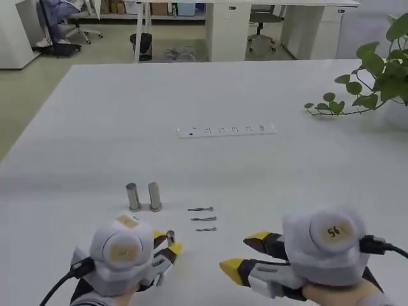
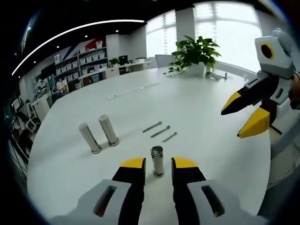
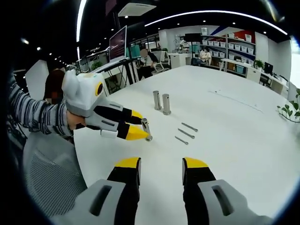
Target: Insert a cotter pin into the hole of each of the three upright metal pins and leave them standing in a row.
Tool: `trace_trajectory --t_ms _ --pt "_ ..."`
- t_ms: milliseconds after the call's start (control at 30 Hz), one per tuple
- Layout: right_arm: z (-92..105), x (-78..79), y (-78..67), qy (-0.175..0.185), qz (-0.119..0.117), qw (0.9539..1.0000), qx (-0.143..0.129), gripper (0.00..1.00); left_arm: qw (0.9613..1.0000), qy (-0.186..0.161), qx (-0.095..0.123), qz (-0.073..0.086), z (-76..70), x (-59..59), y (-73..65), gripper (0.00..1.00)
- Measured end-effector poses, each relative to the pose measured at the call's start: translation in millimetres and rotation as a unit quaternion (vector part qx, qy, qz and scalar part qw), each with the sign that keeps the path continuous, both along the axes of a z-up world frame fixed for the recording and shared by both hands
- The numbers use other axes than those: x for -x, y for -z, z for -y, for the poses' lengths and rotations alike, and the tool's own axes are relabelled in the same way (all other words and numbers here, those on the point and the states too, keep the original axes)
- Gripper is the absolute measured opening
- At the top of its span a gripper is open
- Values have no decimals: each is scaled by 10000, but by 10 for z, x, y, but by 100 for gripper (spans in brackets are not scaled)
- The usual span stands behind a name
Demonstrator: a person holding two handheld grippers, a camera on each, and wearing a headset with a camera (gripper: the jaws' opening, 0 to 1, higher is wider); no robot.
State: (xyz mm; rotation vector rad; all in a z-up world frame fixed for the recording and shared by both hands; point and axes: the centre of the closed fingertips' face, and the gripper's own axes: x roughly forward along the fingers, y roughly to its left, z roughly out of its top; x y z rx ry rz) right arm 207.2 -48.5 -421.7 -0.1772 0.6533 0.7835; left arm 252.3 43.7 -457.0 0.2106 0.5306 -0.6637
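Open-plan office. Large white worktable, flat white power strip at 12 o'clock, green leafy potted plant at 2 o'clock. Beyond: white desk units, grey swivel office chair at 1 o'clock, black waste bin at 11. Elsewhere: wall shelves of storage boxes, dark desk monitor, wide bright windows.

In the head view the near pin is mostly hidden behind the left gripper. Its hole is too small to tell. The plant is cut off far right.
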Motion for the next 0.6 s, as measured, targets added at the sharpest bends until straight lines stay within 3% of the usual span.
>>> trace_trajectory --t_ms 233,300,333,433,500,600 --pt "14 -244 10 -421 -31 9983 392 27 9999 -90 133 62 -74 72 -141 36" --pt "22 -315 39 -493 -23 9974 518 26 9994 20 -228 264 -132 78 -162 39" --pt "19 -345 54 -543 -28 9969 563 26 9993 -18 -238 274 -145 91 -170 41" --pt "5 -456 144 -778 -93 9936 812 25 9998 -88 38 152 -156 156 -204 48" --pt "-25 -521 198 -846 -188 9927 833 24 9999 -18 -76 114 -174 203 -182 50" --pt "-68 -563 290 -1058 -360 9891 956 23 9999 -25 -53 106 -204 246 -194 54"
